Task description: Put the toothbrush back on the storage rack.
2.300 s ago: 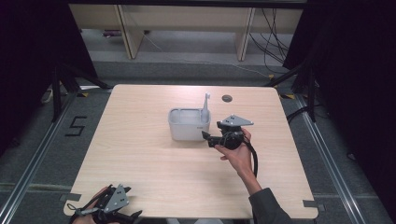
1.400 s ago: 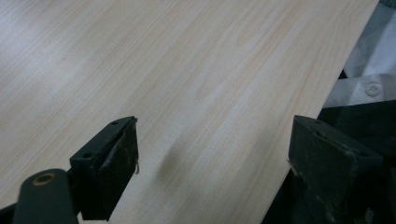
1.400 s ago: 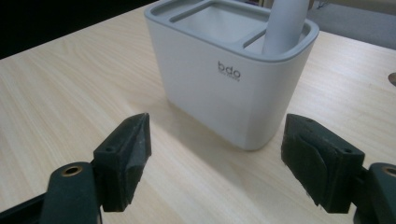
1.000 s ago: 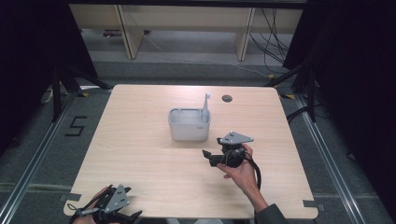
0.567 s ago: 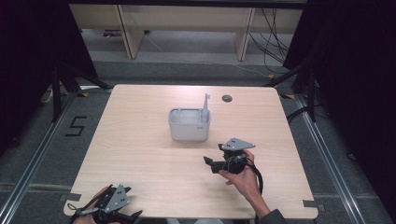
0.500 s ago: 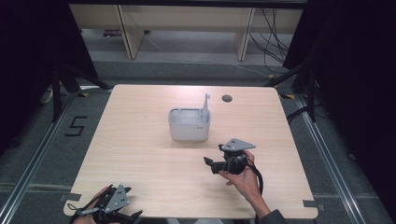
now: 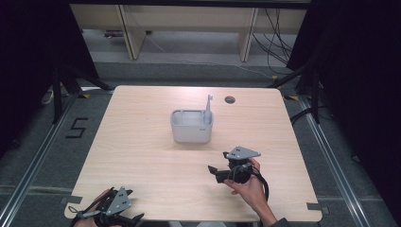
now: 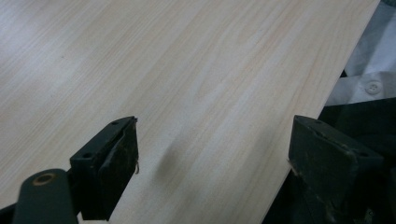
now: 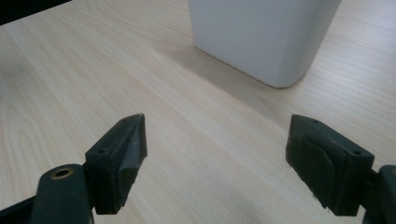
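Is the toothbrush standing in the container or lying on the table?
Standing in. The toothbrush sits upright at the right end of the grey container, its head rising above the rim.

Left gripper point(image 7: 111, 210) sits at the lower left of the high view, partly cut by the bottom edge; the hand point(image 7: 94, 204) holding it is mostly out of frame. Right forearm also cut at the bottom edge. Inside of the grey container point(image 7: 191, 126) at centre is too small to read; the lower part of the white stick-like item point(image 7: 208, 108) standing in it is hidden by the wall, and its kind is unclear. In the right gripper view the container point(image 9: 261, 35) is cropped by the top edge, rim unseen. Small dark round spot point(image 7: 230, 100) on the table point(image 7: 142, 142), upper centre: too small to identify. White cloth point(image 8: 369, 70) at the right edge of the left gripper view is blurred and cropped.
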A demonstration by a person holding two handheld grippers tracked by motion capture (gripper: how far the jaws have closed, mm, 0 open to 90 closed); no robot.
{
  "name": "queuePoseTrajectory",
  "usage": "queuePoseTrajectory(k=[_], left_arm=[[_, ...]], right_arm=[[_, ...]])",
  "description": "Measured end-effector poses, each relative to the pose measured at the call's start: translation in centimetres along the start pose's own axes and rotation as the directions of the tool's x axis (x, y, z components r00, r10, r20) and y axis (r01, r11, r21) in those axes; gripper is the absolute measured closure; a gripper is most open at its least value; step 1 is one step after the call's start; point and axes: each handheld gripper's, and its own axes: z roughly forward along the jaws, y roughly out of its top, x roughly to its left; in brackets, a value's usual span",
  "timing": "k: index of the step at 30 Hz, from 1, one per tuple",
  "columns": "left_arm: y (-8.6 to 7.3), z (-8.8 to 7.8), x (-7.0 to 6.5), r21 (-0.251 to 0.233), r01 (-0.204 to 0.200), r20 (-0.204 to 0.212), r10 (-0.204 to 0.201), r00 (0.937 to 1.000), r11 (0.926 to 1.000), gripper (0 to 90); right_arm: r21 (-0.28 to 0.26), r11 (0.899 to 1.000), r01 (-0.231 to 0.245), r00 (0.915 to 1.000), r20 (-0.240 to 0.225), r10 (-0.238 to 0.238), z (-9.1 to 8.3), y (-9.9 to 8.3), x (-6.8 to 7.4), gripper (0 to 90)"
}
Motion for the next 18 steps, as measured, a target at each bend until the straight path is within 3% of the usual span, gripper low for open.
queuePoseTrajectory(k=[1, 4, 5, 9, 13, 16, 18], left_arm=[[0.0, 0.0, -0.1, -0.001, 0.007, -0.003, -0.007, 1.0, 1.0, 15.8], [0.0, 0.0, 0.0, 0.003, 0.005, 0.003, -0.005, 1.0, 1.0, 15.8], [0.0, 0.0, 0.0, -0.001, 0.005, 0.001, -0.005, 1.0, 1.0, 15.7], [0.0, 0.0, 0.0, 0.011, 0.001, 0.004, -0.001, 1.0, 0.9999, 15.8], [0.0, 0.1, -0.1, 0.005, 0.009, 0.001, -0.009, 1.0, 0.9999, 15.8], [0.0, 0.1, 0.0, 0.006, 0.012, -0.001, -0.012, 0.9999, 0.9999, 15.8], [0.0, 0.1, -0.1, 0.001, 0.016, 0.004, -0.016, 0.9999, 0.9999, 15.8]], right_arm=[[-0.002, 1.0, 0.026, 0.9996, -0.005, -0.026, -0.1, -0.1, -0.1, 21.1], [-0.009, 1.0, 0.007, 0.9999, -0.015, -0.007, -0.2, -0.2, 0.1, 21.0], [-0.01, 1.0, 0.026, 0.9996, -0.005, -0.026, -0.3, -0.3, 0.0, 20.9], [-0.002, 1.0, 0.03, 0.9996, -0.003, -0.03, -0.5, -0.6, -0.1, 20.7], [0.004, 1.0, -0.012, 0.9998, -0.015, 0.012, -1.0, -1.1, 0.1, 20.2], [0.006, 1.0, 0.022, 0.9996, -0.019, -0.022, -1.1, -1.4, 0.0, 19.8], [0.019, 1.0, -0.004, 0.9999, -0.013, 0.004, -1.2, -1.5, 0.2, 19.7]])
